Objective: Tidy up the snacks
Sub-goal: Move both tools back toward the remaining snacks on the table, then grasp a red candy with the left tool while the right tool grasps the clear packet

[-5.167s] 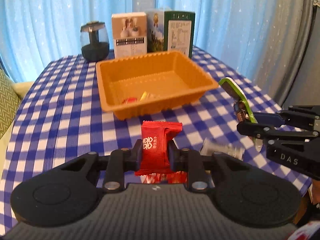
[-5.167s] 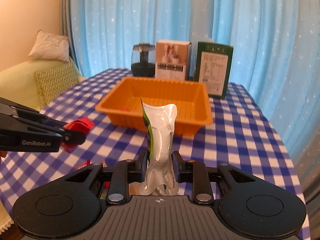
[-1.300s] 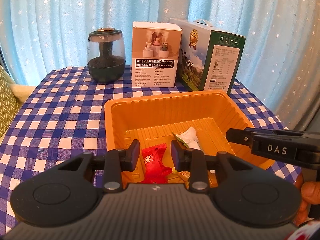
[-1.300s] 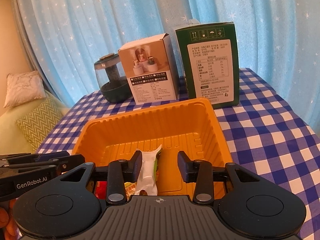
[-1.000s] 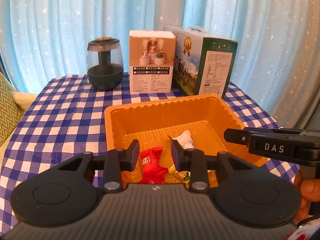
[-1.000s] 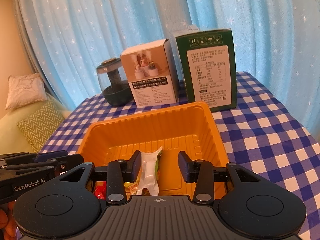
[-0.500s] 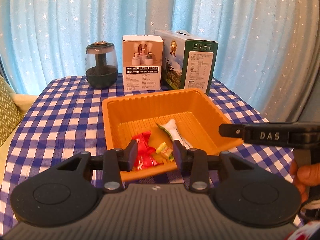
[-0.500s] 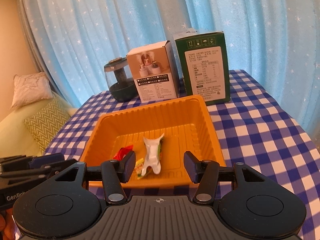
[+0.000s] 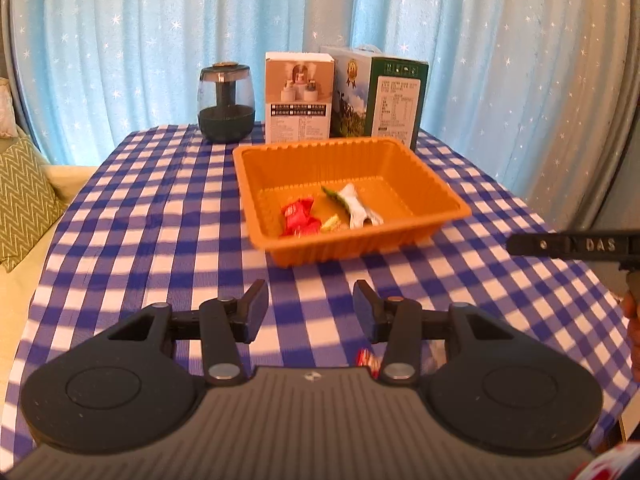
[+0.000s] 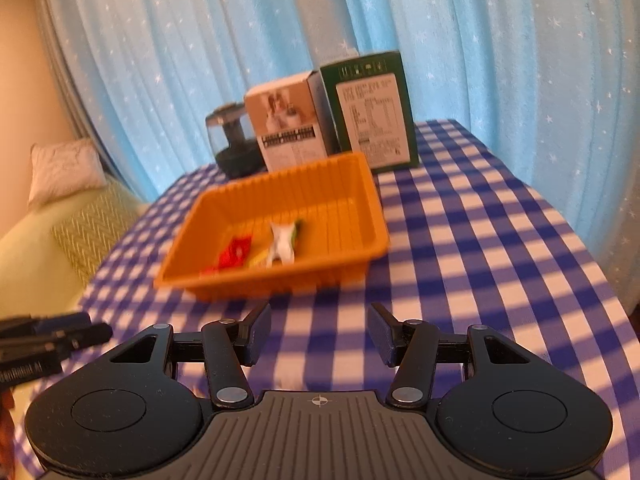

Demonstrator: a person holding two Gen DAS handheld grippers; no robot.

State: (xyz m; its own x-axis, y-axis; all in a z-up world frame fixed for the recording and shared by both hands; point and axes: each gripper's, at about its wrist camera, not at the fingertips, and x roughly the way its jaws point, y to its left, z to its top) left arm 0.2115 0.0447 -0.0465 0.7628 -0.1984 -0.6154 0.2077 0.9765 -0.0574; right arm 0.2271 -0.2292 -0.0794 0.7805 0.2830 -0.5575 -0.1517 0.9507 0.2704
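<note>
An orange tray (image 9: pixel 440 190) (image 10: pixel 372 208) sits mid-table on the blue checked cloth. Inside it lie a red snack packet (image 9: pixel 298 216) (image 10: pixel 234 254), a white and green pouch (image 9: pixel 356 210) (image 10: pixel 284 242) and a small yellow candy (image 9: pixel 331 224). My left gripper (image 9: pixel 310 306) hovers over the cloth well in front of the tray, its jaws opening with nothing between them. A red wrapper (image 9: pixel 368 358) peeks out on the cloth under its right finger. My right gripper (image 10: pixel 318 330) is open and empty, also short of the tray.
Behind the tray stand a dark glass jar (image 9: pixel 227 104), a white box (image 9: pixel 299 96) and a green carton (image 9: pixel 384 98). Blue starred curtains hang behind. A sofa with cushions (image 10: pixel 64 168) lies left of the table (image 9: pixel 120 220). The right gripper's finger (image 9: pixel 572 245) reaches in from the right edge.
Both grippers have pulled back from over the tray toward the table's near side. Their jaws have widened. The red packet and white pouch stay in the tray.
</note>
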